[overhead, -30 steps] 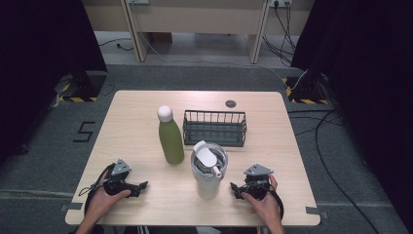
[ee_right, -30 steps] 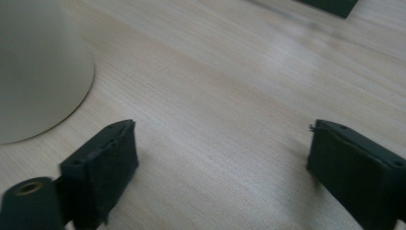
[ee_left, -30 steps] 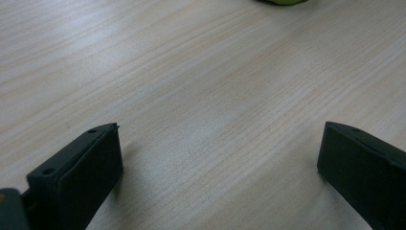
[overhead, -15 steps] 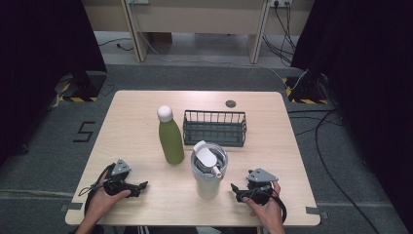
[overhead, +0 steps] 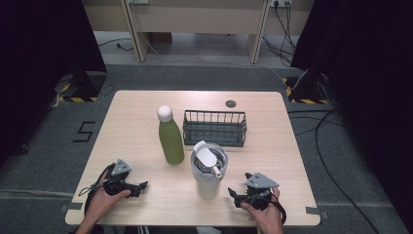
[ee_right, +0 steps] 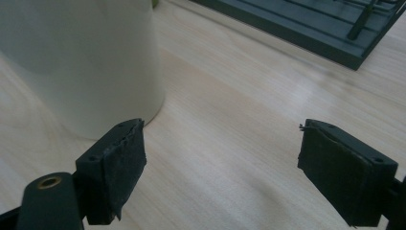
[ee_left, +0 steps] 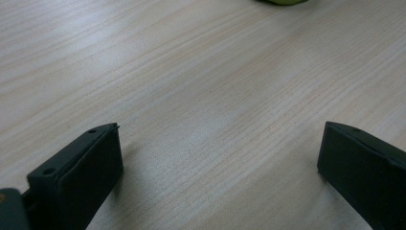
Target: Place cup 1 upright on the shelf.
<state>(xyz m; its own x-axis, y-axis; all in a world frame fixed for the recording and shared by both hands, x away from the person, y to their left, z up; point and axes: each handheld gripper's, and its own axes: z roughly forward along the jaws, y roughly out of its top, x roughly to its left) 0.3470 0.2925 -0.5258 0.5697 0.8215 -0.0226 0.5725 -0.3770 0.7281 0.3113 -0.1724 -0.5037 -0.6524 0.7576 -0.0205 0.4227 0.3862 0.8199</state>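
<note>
Near the bottom of the high view, the right gripper [overhead: 235,194] rests on the surface [overhead: 292,146], jaws spread and holding nothing, just right of the white tumbler [overhead: 208,170]. At lower left, the left gripper [overhead: 142,186] lies spread too, below the green bottle [overhead: 171,139].

- Only thing I can actually read is a black number "5" [overhead: 84,131] marked on the grey floor [overhead: 44,161] left of the table [overhead: 141,107].
- No labels visible on anything else.
</note>
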